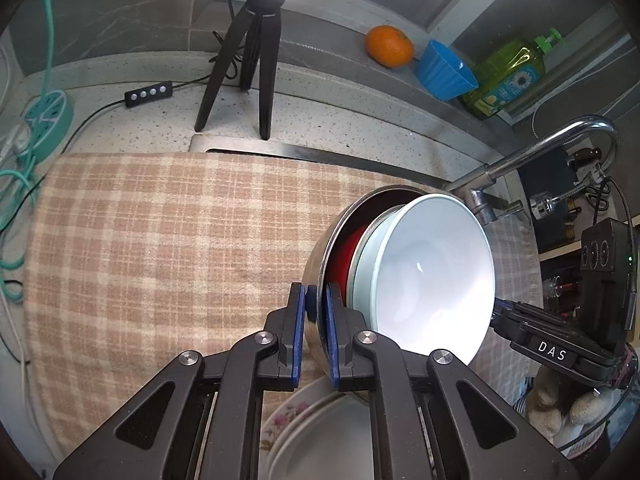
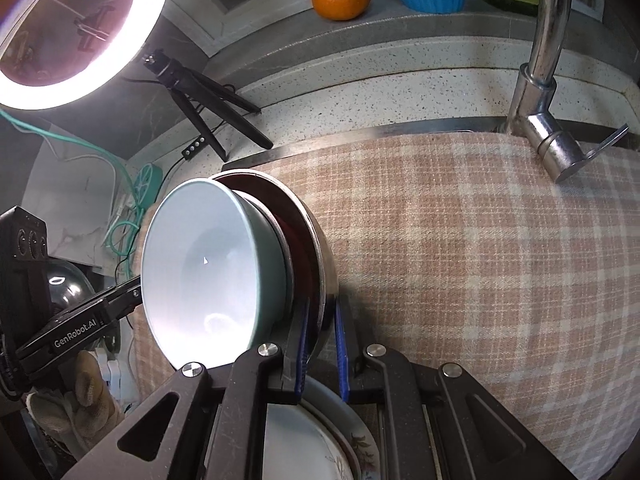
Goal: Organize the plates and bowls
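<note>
A nested stack of bowls is held tilted on its side above the checked cloth point(image 1: 160, 240): a steel bowl point(image 1: 316, 252) outermost, a red bowl point(image 1: 344, 256) inside it, and a pale green-white bowl point(image 1: 432, 272) innermost. My left gripper point(image 1: 316, 308) is shut on the steel bowl's rim. My right gripper point(image 2: 320, 328) is shut on the opposite rim of the same steel bowl point(image 2: 326, 264); the pale bowl point(image 2: 204, 272) faces left there. Below the stack lie flowered plates point(image 1: 296, 420), also in the right wrist view point(image 2: 352, 452).
A tripod point(image 1: 248, 52) and cable switch point(image 1: 148, 94) stand on the speckled counter behind the cloth. An orange point(image 1: 390, 46), blue cup point(image 1: 444, 70) and soap bottle point(image 1: 508, 72) sit on the ledge. The faucet point(image 2: 540, 80) rises at the right. A ring light point(image 2: 80, 28) glows upper left.
</note>
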Demonstrator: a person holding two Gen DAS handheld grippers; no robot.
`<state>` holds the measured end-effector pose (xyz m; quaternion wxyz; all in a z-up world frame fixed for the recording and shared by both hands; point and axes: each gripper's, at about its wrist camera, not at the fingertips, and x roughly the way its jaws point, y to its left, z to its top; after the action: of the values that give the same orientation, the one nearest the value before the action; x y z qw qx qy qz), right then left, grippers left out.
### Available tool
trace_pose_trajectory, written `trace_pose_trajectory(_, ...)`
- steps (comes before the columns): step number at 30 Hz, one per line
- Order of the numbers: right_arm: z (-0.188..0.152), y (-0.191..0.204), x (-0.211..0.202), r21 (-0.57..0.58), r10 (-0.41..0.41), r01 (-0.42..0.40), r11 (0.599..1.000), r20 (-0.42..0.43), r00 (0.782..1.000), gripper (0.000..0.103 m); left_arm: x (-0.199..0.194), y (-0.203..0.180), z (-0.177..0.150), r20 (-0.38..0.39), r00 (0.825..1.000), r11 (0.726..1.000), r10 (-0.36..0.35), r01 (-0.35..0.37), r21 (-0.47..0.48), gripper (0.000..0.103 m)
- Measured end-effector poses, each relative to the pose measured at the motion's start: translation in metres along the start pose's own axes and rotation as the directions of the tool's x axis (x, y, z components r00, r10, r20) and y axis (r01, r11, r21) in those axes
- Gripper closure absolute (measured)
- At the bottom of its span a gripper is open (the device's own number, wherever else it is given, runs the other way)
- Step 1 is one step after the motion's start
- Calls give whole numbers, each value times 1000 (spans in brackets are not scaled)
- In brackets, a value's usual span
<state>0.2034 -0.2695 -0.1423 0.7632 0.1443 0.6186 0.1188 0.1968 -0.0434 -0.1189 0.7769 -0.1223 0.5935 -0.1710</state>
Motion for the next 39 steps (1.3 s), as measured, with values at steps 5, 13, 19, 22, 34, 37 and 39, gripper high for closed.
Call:
trace_pose_trajectory(5, -5, 5, -12, -32, 5, -5, 999, -3, 1000, 92, -13, -5, -9, 24, 1000, 1000, 5, -4, -9, 95)
trace_pose_trajectory(13, -19, 13, -28, -73, 23, -25, 997, -16, 1000, 92, -35, -10, -27, 54, 999, 1000, 10, -8, -28, 95)
trace_pose_trajectory(19, -34, 17, -40, -104, 29, -32, 994, -23, 999, 92, -44, -14, -42, 64, 998, 999, 24, -21, -41, 95)
trace_pose_trajectory(22, -40, 17, -42, -113, 33, -37, 993, -32, 999, 92, -45, -14, -52, 63, 998, 998, 25, -22, -58, 95)
trace_pose_trajectory(34, -72, 16, -47, -139, 51, -61, 988, -71, 996, 91, -48, -15, -90, 40, 998, 994, 43, -39, -103, 96)
trace_pose_trajectory(37, -80, 15, -47, -140, 57, -69, 988, -84, 995, 91, -50, -15, -97, 38, 998, 993, 46, -42, -110, 96)
trace_pose_trajectory(39, -85, 14, -46, -141, 61, -74, 987, -93, 994, 91, -52, -15, -101, 38, 998, 992, 47, -42, -116, 96)
